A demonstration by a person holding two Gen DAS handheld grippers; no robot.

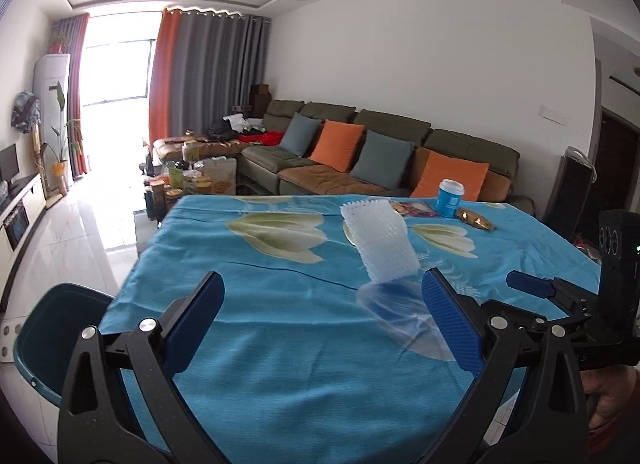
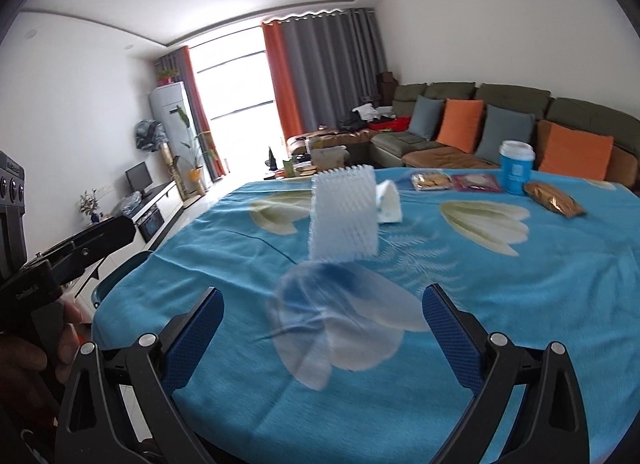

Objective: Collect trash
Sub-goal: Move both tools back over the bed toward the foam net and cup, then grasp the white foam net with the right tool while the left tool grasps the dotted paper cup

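Teal bin (image 1: 60, 328) in left view only

- The left gripper (image 1: 322, 316) was held low over the table (image 1: 280, 364), its blue pads (image 1: 452, 328) spread wide with nothing between them.
- The right gripper (image 2: 323, 330) hovered beside it, jaws likewise wide apart and empty.
- A hand (image 2: 24, 368) gripped the left handle.
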